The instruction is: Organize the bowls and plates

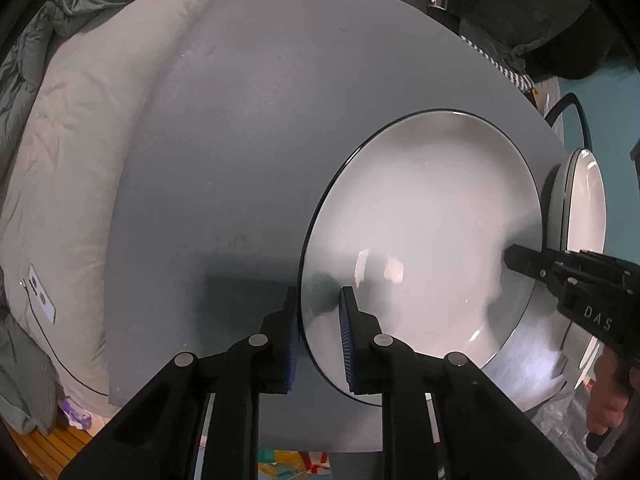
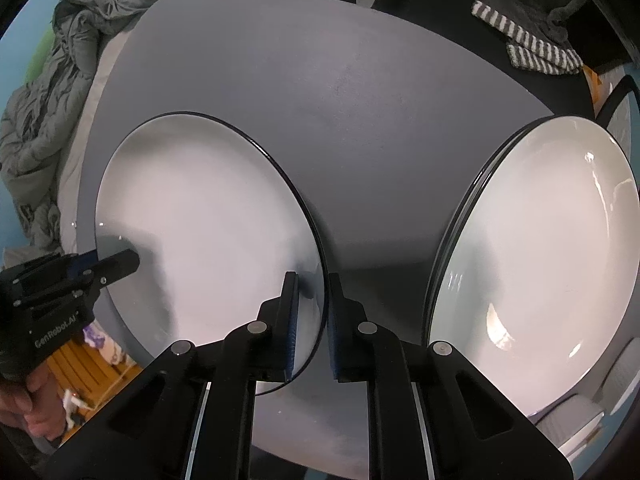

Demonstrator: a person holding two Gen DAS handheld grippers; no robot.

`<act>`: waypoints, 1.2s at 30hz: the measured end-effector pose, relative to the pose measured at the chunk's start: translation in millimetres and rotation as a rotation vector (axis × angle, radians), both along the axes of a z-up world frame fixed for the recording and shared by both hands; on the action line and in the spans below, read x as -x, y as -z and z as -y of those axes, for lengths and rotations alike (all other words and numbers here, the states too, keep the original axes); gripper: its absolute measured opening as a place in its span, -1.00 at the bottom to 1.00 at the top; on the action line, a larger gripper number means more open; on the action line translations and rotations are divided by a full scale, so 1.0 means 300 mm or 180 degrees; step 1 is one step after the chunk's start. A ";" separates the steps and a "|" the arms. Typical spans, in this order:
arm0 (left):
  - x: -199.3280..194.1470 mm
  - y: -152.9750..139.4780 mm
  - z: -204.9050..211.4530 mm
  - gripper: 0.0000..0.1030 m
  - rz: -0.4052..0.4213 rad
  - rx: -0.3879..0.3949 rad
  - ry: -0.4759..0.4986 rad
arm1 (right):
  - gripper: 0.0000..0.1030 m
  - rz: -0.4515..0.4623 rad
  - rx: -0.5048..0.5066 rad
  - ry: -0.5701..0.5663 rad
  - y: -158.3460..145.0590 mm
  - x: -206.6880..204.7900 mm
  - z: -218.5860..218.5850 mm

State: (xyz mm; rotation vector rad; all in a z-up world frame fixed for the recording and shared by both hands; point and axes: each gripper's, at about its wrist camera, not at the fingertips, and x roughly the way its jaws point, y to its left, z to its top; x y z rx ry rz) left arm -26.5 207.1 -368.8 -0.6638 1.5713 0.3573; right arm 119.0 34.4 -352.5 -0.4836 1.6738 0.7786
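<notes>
The left gripper (image 1: 319, 334) pinches the near-left rim of the single white plate (image 1: 424, 240) between its blue pads, one under the rim and one on top. The right gripper (image 2: 313, 330) nips the opposite rim of that plate the same way. The plate lies flat on the grey table (image 2: 340, 100), and a stack of plates (image 2: 532, 256) sits just beside its right edge. Both bites look shallow on a glossy rim, so an uneven lift could tilt the plate, slip it free, or knock it against the stack. Readable writing: "GenRobot.AI" on the left gripper's body, "DAS" on the right's.
</notes>
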 end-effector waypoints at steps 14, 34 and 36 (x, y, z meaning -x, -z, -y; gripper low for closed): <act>-0.047 -0.072 -0.001 -0.66 0.0047 0.0012 0.0047 | -0.76 -0.0024 0.0024 0.0041 -0.063 -0.010 0.037; -0.209 -0.253 0.176 -0.66 0.0340 -0.0003 0.0440 | -0.77 0.0085 -0.0062 0.0204 -0.246 -0.148 0.263; -0.242 -0.258 0.205 -0.66 0.0348 0.0000 0.0496 | -0.77 0.0098 -0.0064 0.0233 -0.256 -0.167 0.294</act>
